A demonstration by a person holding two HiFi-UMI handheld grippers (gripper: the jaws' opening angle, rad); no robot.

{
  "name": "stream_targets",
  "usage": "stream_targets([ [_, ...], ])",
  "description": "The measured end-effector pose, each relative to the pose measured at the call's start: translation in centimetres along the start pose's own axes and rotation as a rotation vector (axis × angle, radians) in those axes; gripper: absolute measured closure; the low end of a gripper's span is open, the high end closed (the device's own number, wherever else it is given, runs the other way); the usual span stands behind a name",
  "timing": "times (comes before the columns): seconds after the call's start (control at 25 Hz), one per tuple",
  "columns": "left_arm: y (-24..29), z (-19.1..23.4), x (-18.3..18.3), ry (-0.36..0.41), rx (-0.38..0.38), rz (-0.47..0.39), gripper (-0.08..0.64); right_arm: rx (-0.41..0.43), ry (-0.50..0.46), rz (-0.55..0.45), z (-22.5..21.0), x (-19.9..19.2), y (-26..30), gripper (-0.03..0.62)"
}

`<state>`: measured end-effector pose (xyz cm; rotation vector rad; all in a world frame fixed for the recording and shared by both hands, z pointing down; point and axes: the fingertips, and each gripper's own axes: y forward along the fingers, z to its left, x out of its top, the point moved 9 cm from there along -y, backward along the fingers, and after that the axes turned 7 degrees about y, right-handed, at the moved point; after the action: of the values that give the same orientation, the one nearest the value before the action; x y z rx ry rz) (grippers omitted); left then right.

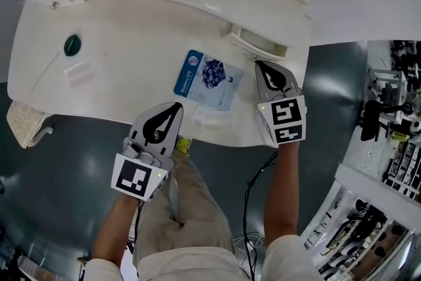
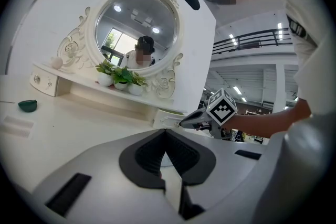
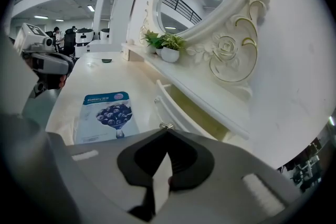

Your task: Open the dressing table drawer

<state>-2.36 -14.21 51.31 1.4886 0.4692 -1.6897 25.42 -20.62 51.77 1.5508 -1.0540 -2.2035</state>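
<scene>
Two clenched pairs of jaws. The left gripper [image 1: 178, 105] is empty and well apart, while the right gripper [image 1: 259, 64] is nearer, tips at the knob [image 3: 167, 126]. The drawer [image 1: 258, 44] is partly out, its front crosswise just ahead.

We are wearing light beige trousers [image 1: 187, 207] and what is looking like a white short-sleeved top, its sleeves [image 1: 291, 258] only showing at the bottom edge of the head view. Our left gripper [image 1: 176, 107] and right gripper [image 1: 258, 65] are both showing pale grey shells with black leaf-shaped pads, each carrying a white cube [image 1: 139, 178] printed with black square markers. A thin black cable [image 1: 246, 207] is trailing from the right one.
</scene>
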Motion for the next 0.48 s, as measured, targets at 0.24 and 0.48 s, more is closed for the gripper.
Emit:
stream_targets([
  [0.24, -0.2, 0.1, 0.0, 0.004, 0.007, -0.001, 0.552, -0.003, -0.007, 0.009, 0.2, -0.1, -0.1, 0.586],
  [0.48, -0.3, 0.2, -0.1, 0.009, 0.008, 0.003, 0.552, -0.009, 0.0, 0.046, 1.5, -2.3, -0.3, 0.586],
])
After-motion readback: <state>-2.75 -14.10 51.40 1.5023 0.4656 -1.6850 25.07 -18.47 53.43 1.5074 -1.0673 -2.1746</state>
